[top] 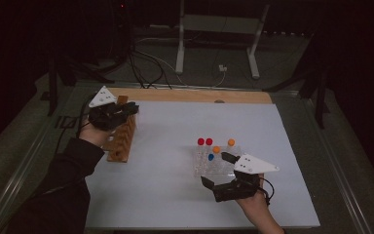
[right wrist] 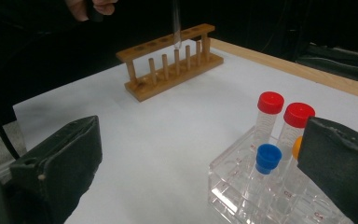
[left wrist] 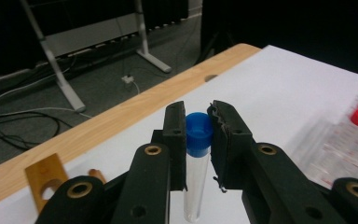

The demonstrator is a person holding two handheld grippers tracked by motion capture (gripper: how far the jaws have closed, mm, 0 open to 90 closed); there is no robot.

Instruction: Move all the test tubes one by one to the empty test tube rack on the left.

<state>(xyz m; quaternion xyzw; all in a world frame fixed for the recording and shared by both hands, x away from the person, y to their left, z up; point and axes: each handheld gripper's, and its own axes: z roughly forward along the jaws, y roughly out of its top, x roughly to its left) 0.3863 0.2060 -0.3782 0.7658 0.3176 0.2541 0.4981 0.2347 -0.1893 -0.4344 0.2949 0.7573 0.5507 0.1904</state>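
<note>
Your left gripper (left wrist: 199, 135) clamps a clear, blue-capped tube (left wrist: 197, 175) between its jaws, the bottom cut off, above the wooden rack (right wrist: 170, 67). Your right gripper (right wrist: 205, 172) gapes wide beside the clear rack (right wrist: 242, 196).

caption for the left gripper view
Left tool clamps a blue-capped tube above the white table.

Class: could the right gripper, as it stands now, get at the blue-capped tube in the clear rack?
Probably yes: the right gripper is open with nothing in it beside the clear rack, and the blue-capped tube stands in the near row, unblocked.
</note>
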